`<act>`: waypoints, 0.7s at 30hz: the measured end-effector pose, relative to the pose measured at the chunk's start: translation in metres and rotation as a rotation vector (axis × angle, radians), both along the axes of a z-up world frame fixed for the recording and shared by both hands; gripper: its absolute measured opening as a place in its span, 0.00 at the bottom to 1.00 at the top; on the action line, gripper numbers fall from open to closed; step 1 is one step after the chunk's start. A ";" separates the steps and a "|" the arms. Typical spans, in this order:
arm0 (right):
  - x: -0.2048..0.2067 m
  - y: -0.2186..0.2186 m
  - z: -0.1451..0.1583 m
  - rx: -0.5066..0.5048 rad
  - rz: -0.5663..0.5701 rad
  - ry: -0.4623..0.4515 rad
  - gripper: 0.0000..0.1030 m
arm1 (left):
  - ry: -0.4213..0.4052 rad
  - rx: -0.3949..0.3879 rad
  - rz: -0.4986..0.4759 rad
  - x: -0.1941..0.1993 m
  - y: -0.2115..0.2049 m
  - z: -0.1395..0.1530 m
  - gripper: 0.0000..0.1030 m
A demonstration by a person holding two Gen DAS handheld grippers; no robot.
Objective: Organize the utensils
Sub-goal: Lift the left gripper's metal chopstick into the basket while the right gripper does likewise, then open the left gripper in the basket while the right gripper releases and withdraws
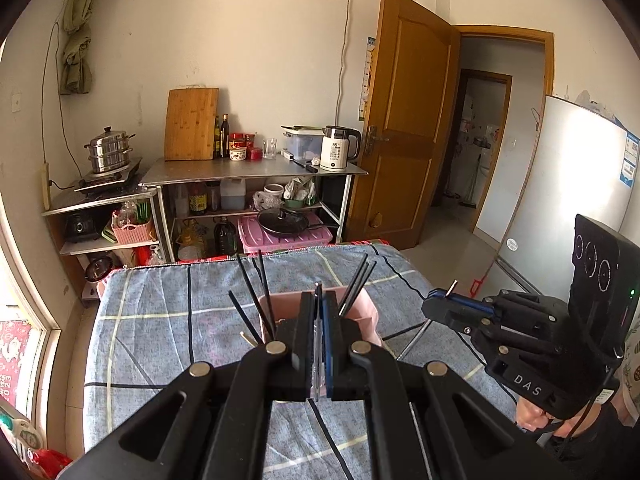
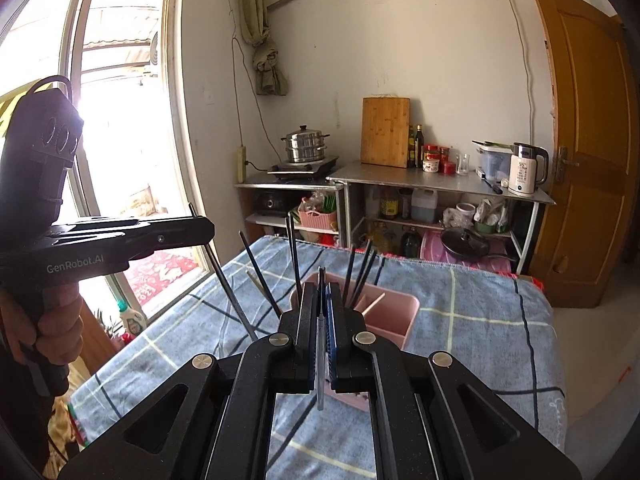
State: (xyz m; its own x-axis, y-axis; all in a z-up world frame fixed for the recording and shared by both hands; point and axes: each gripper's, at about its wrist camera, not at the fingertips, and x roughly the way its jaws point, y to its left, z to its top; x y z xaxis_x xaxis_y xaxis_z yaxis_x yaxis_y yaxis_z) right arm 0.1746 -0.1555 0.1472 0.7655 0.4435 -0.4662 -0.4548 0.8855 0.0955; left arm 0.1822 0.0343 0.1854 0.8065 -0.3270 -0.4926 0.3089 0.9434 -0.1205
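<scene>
A pink utensil holder [image 1: 360,312] stands on the blue checked tablecloth [image 1: 160,340], with several black chopsticks [image 1: 356,284] leaning in it; it also shows in the right wrist view [image 2: 388,312]. My left gripper [image 1: 319,300] is shut on a thin metal chopstick [image 1: 317,344], held just in front of the holder. My right gripper [image 2: 322,292] is shut on another metal chopstick [image 2: 321,360] near the holder. The right gripper shows in the left view [image 1: 444,300], right of the holder. The left gripper shows in the right view [image 2: 200,228], its chopstick [image 2: 228,288] slanting down.
Steel shelving [image 1: 256,170] with a cutting board [image 1: 191,124], bottles, kettle [image 1: 338,148], steamer pot and pan stands behind the table. A wooden door [image 1: 404,120] is open at the right, a fridge [image 1: 560,184] beside it. A window [image 2: 100,100] is at the left.
</scene>
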 end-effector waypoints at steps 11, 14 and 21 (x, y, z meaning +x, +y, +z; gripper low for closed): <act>0.037 0.021 0.009 0.027 -0.016 -0.043 0.04 | -0.010 -0.004 0.009 0.042 0.007 0.007 0.04; 0.046 0.024 0.005 0.038 -0.024 -0.040 0.04 | -0.001 -0.009 0.008 0.051 0.008 0.000 0.04; 0.061 0.030 -0.016 0.028 -0.035 0.003 0.04 | 0.047 -0.012 0.002 0.065 0.007 -0.024 0.04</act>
State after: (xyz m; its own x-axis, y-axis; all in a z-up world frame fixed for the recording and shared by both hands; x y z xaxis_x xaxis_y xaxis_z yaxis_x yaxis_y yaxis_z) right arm 0.2361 -0.1258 0.1315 0.7794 0.4292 -0.4564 -0.4231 0.8979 0.1219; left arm 0.2468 0.0413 0.1616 0.7833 -0.3315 -0.5258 0.3009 0.9424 -0.1459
